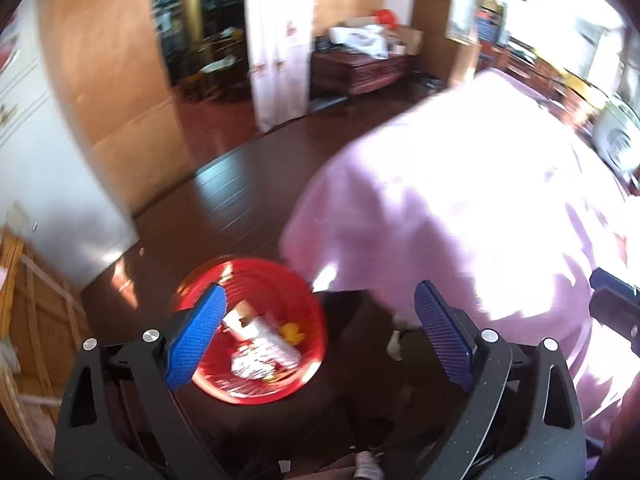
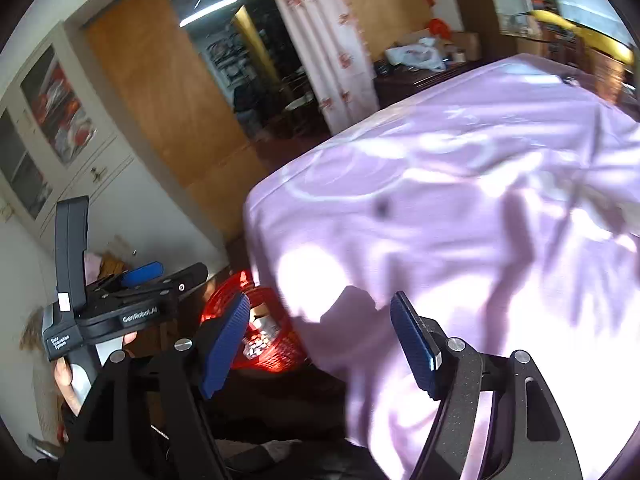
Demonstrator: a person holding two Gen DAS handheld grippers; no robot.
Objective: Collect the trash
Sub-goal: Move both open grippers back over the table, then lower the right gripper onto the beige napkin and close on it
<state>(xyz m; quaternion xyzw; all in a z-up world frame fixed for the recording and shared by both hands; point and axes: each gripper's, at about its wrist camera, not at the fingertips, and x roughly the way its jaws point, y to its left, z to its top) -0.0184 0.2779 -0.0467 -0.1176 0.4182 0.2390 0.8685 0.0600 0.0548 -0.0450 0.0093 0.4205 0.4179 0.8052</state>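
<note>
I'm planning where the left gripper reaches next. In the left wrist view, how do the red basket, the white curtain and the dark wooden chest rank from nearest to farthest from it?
1. Red basket: just below the left gripper, on the floor by the bed corner.
2. White curtain: across the floor, centre back.
3. Dark wooden chest: right of the curtain, slightly farther; these two are close.

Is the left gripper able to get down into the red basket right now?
Probably yes. The left gripper is open and empty, above the red basket, whose open top faces it. Nothing covers the trash inside. The purple bedsheet hangs beside the basket, not over it.
</note>
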